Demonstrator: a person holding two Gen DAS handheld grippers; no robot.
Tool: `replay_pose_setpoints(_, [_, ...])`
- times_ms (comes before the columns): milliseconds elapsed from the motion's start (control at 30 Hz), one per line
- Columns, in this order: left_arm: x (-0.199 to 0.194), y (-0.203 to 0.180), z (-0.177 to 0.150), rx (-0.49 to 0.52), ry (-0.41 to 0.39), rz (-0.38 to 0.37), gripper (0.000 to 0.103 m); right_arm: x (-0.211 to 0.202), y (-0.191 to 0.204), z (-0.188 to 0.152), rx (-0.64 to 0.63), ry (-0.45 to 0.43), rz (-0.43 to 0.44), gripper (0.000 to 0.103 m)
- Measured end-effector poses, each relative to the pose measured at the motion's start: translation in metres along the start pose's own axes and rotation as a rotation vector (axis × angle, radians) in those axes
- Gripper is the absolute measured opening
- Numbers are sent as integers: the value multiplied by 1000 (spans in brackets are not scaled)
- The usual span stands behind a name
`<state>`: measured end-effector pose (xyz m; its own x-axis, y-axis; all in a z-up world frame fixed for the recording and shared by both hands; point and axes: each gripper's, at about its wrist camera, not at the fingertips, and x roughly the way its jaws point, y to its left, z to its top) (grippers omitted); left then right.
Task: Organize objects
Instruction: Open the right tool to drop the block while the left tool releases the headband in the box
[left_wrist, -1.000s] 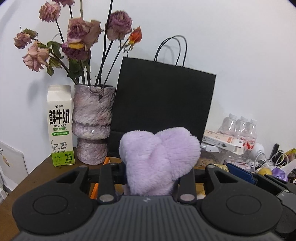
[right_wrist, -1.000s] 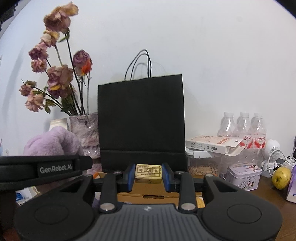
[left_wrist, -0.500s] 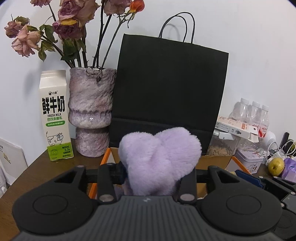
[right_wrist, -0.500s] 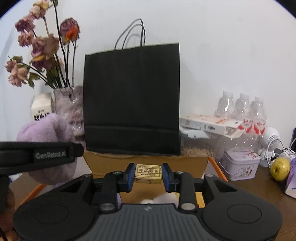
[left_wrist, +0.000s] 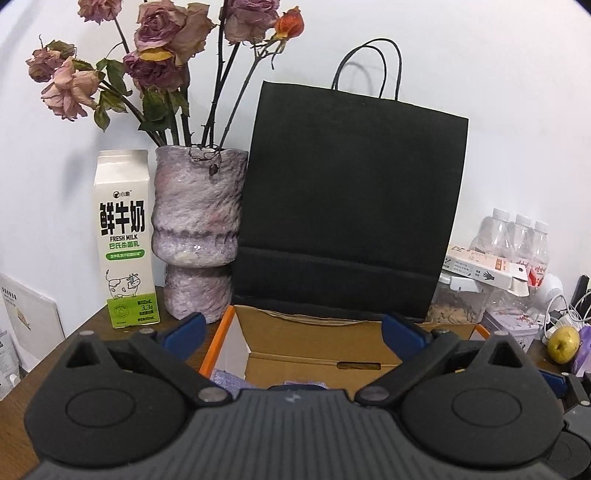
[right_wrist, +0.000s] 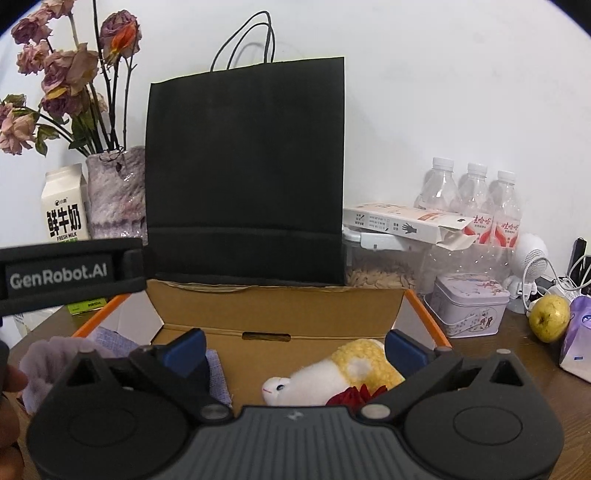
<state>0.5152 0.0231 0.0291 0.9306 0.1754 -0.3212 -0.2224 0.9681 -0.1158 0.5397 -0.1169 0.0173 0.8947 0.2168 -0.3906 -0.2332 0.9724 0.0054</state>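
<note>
An open cardboard box with orange edges stands in front of both grippers. My left gripper hangs over it, its jaws opening wide with nothing between them. A sliver of the purple plush heart shows just past its body. My right gripper is also opening over the box and holds nothing. Below it lies a white and yellow plush toy. The purple plush heart rests at the box's left side under the left gripper's black body. The small tan block is hidden.
A black paper bag stands right behind the box. Left of it are a vase of dried roses and a milk carton. To the right sit a seed jar, water bottles, a tin and a yellow fruit.
Both grippers have opened wide. The purple plush heart has dropped out of the left jaws into the box. The small tan block has left the right jaws and is out of sight.
</note>
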Motion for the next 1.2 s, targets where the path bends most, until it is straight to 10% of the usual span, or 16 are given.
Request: replay_pose_setpoints(1200, [-99, 43, -33, -13, -159, 49, 103, -78, 12, -20, -59, -61, 1, 103])
